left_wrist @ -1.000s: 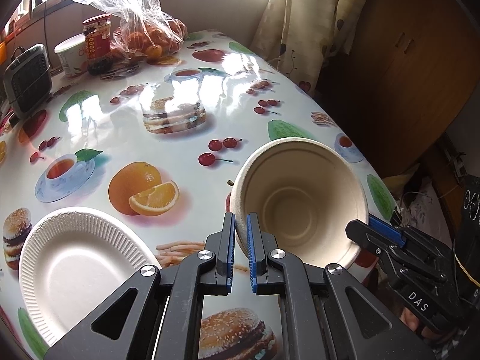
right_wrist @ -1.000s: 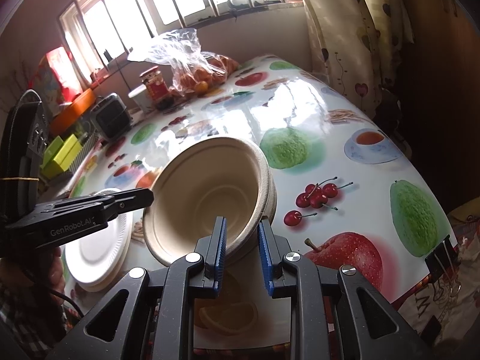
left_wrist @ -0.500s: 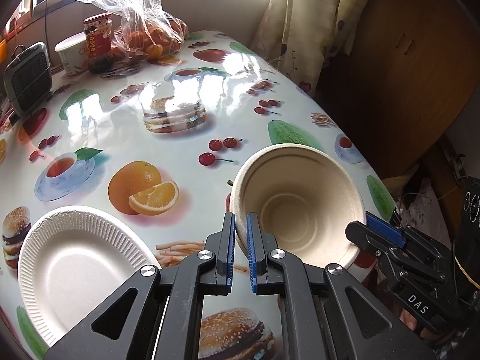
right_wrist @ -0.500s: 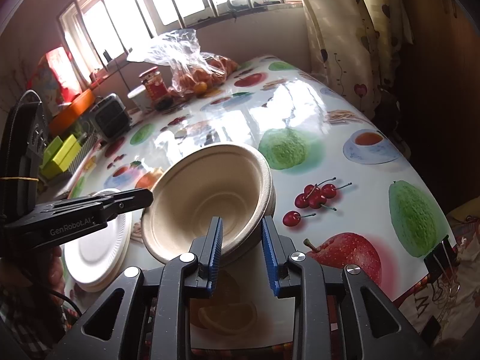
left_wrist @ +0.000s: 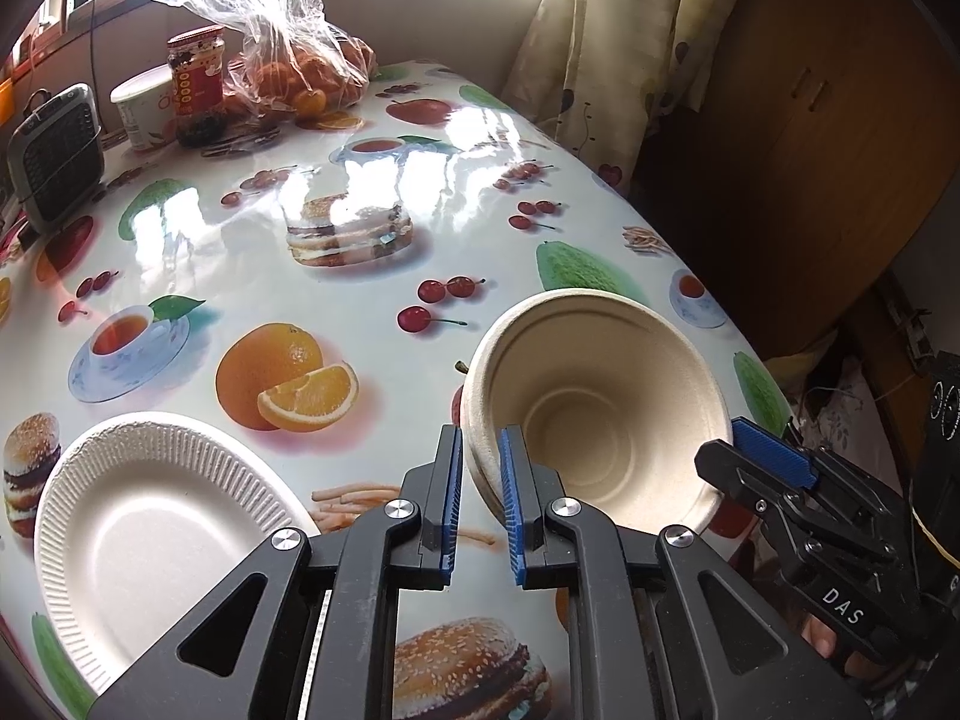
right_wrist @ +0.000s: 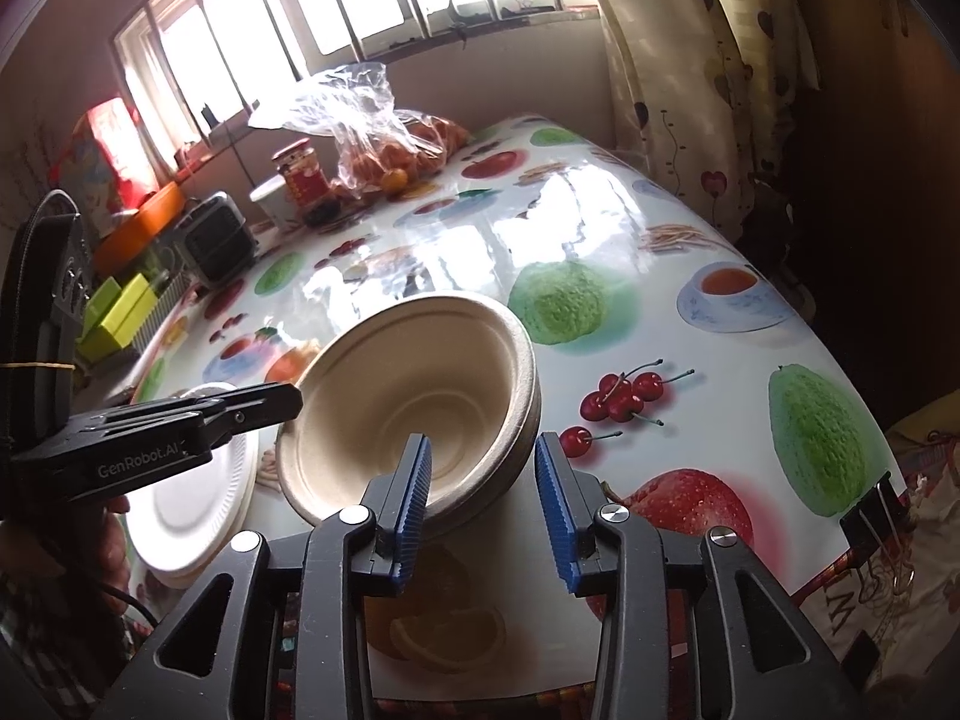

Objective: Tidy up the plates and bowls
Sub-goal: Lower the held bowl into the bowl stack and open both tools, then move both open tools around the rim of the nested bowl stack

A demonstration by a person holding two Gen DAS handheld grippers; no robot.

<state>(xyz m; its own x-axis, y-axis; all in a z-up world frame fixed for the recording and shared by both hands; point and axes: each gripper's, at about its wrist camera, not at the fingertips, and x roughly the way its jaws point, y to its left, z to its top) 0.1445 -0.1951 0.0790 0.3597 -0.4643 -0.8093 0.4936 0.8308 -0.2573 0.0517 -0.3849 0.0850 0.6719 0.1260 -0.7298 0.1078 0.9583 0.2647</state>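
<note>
A beige paper bowl [left_wrist: 600, 414], nested on other bowls, stands tilted near the table's front edge. My left gripper [left_wrist: 480, 480] is shut on the bowl's near-left rim. My right gripper [right_wrist: 483, 480] is open; its jaws stand apart on either side of the bowl's [right_wrist: 414, 402] near rim without pinching it. It also shows in the left wrist view [left_wrist: 774, 468] at the bowl's right. A white fluted paper plate [left_wrist: 150, 528] lies on the table to the left, seen as a small stack in the right wrist view [right_wrist: 192, 498].
The fruit-print tablecloth [left_wrist: 360, 276] covers the table. At the back stand a bag of oranges [left_wrist: 300, 72], a red-lidded jar [left_wrist: 195, 84], a white tub [left_wrist: 141, 105] and a small grey heater [left_wrist: 54, 150]. A curtain [left_wrist: 594, 48] and a wooden cabinet [left_wrist: 810, 120] are right.
My right gripper has opened and let go of the bowl's rim. The bowl has settled lower and flatter. My left gripper keeps its hold.
</note>
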